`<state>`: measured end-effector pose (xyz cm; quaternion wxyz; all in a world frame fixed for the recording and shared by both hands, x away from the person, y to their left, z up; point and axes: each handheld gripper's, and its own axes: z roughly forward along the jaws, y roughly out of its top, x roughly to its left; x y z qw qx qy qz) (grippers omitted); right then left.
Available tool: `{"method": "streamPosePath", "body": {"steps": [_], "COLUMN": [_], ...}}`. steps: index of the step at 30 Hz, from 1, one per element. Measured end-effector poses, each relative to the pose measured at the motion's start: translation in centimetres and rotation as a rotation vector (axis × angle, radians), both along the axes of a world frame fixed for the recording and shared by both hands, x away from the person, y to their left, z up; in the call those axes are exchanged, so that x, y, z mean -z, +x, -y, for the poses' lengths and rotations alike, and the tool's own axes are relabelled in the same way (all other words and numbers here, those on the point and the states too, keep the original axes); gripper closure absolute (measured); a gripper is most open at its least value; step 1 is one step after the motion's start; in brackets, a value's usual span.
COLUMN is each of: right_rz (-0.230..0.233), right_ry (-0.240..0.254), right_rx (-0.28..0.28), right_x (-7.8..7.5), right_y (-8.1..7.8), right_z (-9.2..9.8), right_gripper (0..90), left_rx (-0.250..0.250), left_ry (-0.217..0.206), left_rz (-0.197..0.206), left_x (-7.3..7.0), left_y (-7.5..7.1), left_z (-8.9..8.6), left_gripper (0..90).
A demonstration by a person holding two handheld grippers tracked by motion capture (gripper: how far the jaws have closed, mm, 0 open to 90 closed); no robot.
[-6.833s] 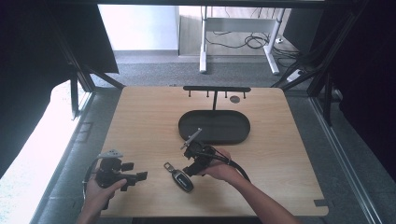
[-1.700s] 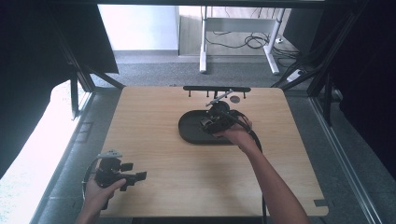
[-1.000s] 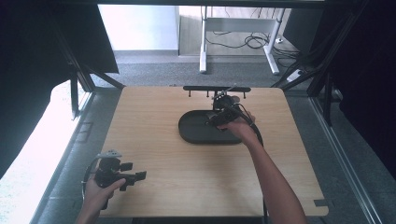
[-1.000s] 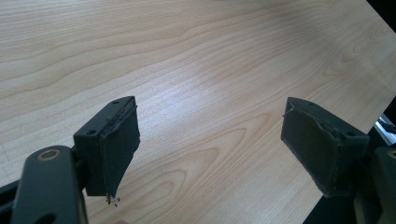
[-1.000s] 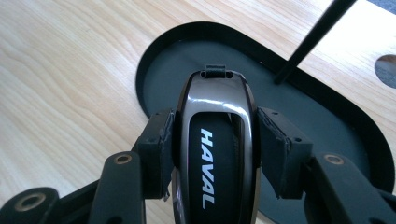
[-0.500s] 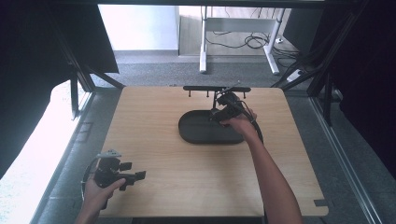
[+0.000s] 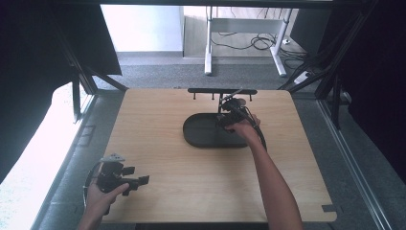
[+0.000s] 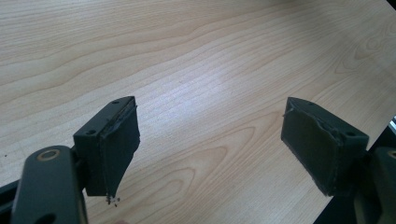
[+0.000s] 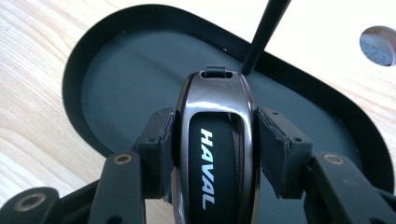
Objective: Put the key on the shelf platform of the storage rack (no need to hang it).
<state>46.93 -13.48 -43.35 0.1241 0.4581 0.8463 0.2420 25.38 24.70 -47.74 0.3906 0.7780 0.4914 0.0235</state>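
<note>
While the right gripper (image 9: 212, 140) pinched a Haval car key fob (image 9: 214, 154) by its two long sides, the fob's long axis ran straight out along the jaws, w/ its loop end (image 9: 215, 73) fwd of the tips; fob sat clamped btwn both pads, clear above the black oval tray (image 9: 93, 51) that lay directly beneath and ahead of the claw. A thin black post (image 9: 264, 32) rose just beyond the loop end, slightly to the claw's right; in the high view it belonged to a black hook rack (image 7: 221, 91) standing past the tray's far rim. Judged: the next move turned on that gap, loop slot vs. a rack hook, fob pointing at it nearly end-on; whether hanging or dropping in the tray was meant, can't tell. Right hand (image 7: 242, 128) was much the nearer, arm stretched long across the wooden table (image 7: 158, 115), wrist over the tray's far right end.

Left gripper (image 8: 212, 140) hung spread wide, nothing btwn its pads, bare wood grain under it; in the high view it sat at the table's near left corner, held low in the left hand (image 7: 103, 199), well apart from tray and fob.
</note>
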Motion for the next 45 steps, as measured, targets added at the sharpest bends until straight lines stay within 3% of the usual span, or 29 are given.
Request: {"method": "streamPosePath", "body": {"steps": [13,24,45], "right_rz": [-0.023,-0.027,-0.082], "right_ry": [-0.019,-0.050,-0.105], "right_rx": [0.001,0.009,0.007], "right_x": [3.0,4.3,7.4], "right_y": [0.6,0.9,1.4], "right_z": [-0.5,-0.4,-0.4], "right_gripper": [49.6,49.5,48.9], "left_rx": [0.006,0.007,0.009], "left_ry": [-0.016,-0.016,-0.015], "left_rz": [-0.002,-0.002,-0.003], "left_x": [0.0,0.0,0.0], "left_y": [0.0,0.0,0.0], "left_z": [-0.1,-0.1,-0.1], "left_gripper": [19.7,19.7,19.7]}}
